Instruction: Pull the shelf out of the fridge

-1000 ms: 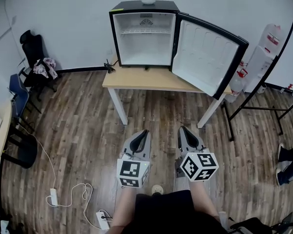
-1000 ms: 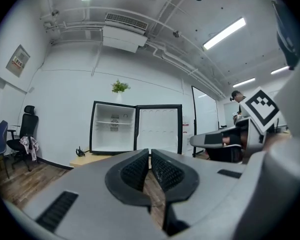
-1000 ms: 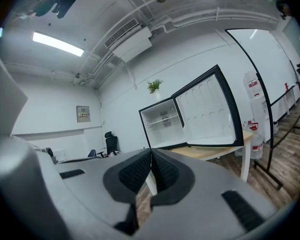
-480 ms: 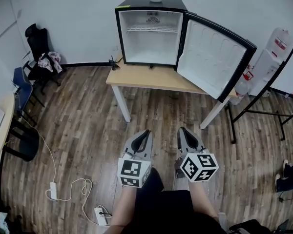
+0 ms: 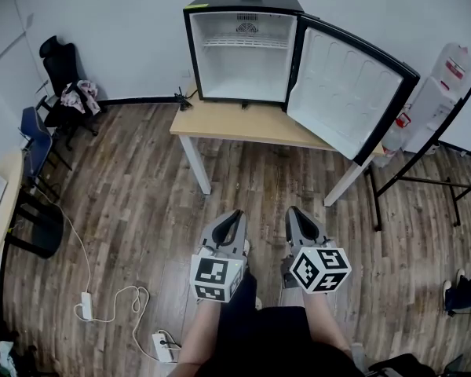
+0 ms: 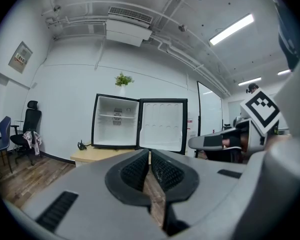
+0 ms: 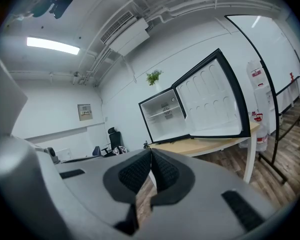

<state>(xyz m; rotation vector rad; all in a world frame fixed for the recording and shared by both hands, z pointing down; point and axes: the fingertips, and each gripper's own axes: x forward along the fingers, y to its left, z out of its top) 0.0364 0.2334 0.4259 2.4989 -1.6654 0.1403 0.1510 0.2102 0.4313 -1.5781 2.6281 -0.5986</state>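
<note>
1. Head view: left gripper (image 5: 236, 214) and right gripper (image 5: 292, 210) side by side at 6 o'clock, pointing to 12. Fridge (image 5: 213, 57) open on table (image 5: 235, 126) at 12, well apart; shelf (image 5: 246, 43) inside, high.
2. Left gripper view: jaws clenched, empty.
3. Right gripper view: jaws clenched, empty; fridge at 1 o'clock.

Bright, even light from ceiling strip lights (image 6: 232, 29) leaves only soft shadows under the counter (image 5: 235, 124) and the white inside of the fridge (image 5: 242, 61) nearly glaring, while both gripper views bulge fisheye-wide, with black corners and a soft, unfocused foreground.
</note>
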